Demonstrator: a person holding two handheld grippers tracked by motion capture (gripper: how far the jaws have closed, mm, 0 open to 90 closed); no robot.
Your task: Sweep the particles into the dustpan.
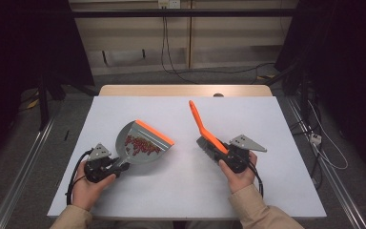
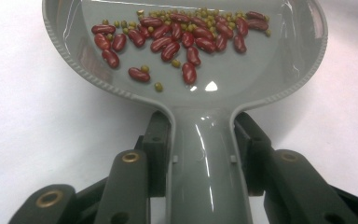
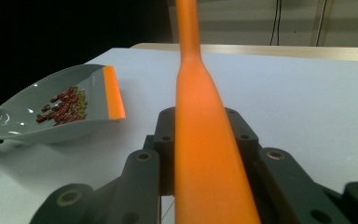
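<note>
A grey dustpan point(image 1: 125, 151) with an orange front lip lies left of the table's middle, holding a heap of red beans point(image 1: 142, 144) mixed with small green ones. My left gripper point(image 1: 118, 168) is shut on the pan's handle; in the left gripper view the handle point(image 2: 204, 154) runs between the jaws and the beans point(image 2: 177, 37) lie across the pan point(image 2: 233, 79). My right gripper point(image 1: 222, 153) is shut on a brush point(image 1: 198, 119) whose orange handle points up and away, its grey bristle head point(image 1: 205, 145) by the jaws. In the right gripper view the orange handle point(image 3: 200, 158) sits between the jaws, the dustpan point(image 3: 21, 122) at left.
Everything rests on a white tabletop point(image 1: 181, 191) with a wooden strip point(image 1: 186, 90) along its far edge. Open surface lies between the pan and the brush and toward the far side. Cables point(image 1: 171, 62) trail on the floor behind the table.
</note>
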